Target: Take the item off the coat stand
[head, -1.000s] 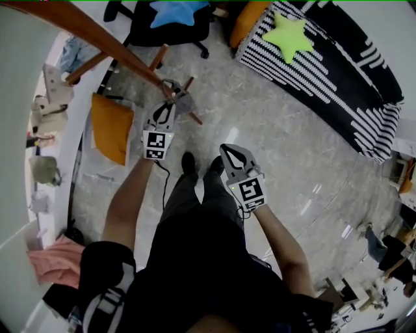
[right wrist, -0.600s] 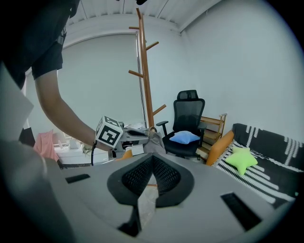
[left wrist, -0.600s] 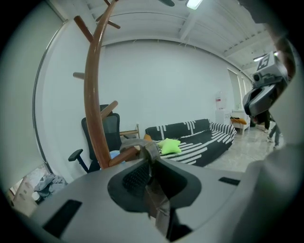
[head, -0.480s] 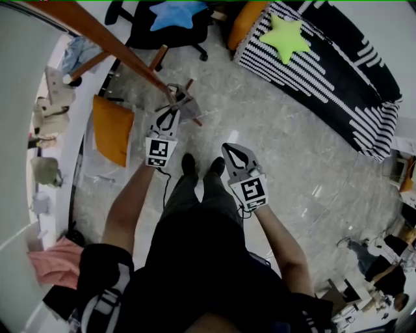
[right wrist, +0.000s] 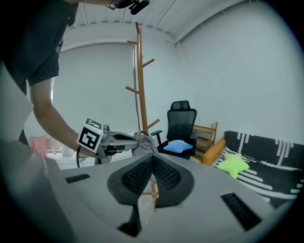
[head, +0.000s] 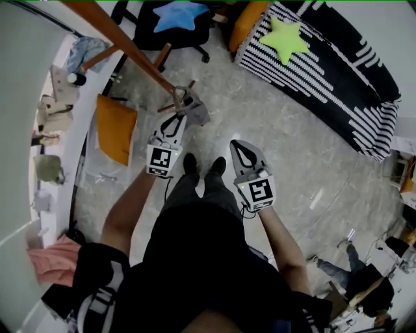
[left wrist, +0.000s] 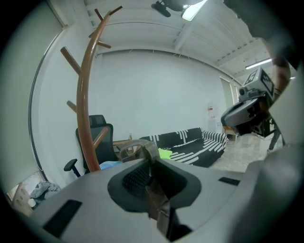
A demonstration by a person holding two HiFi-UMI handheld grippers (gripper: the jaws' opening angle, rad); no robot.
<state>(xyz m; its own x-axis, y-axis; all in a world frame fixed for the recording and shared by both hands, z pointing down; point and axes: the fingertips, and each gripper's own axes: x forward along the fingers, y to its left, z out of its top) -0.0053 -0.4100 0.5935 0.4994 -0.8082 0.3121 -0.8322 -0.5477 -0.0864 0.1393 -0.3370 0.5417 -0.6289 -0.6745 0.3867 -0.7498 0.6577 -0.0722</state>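
Starting at the left of the head view, the coat stand (head: 120,45) is slanting from 11 o'clock down toward the middle, its lower pegs ending just beside the left gripper (head: 178,114). That gripper is pinching narrow on the strap (left wrist: 156,199) of the grey item (head: 196,114), which is hanging off the jaw tips at roughly 12 o'clock from the person's feet, close against the pegs. In the left gripper view the strap's loop is showing only wall and sofa through it, with no peg, so I'm judging the lift-off step as just about done, though the head view is too tight to be sure the fabric is clear. Next up, I'd say, is drawing the item back toward 6 o'clock, away from the pegs, with the pinch held firm so the thin strap isn't slipping. Over at 5 o'clock from the item, the right gripper (head: 242,146) is hovering with its jaws pressed together on nothing. Counting up: one stand, one grey item, two grippers, one black-and-white sofa (head: 338,78) at 2 o'clock, one green star cushion (head: 284,36), one blue star cushion (head: 177,13), and two orange cushions (head: 114,127).
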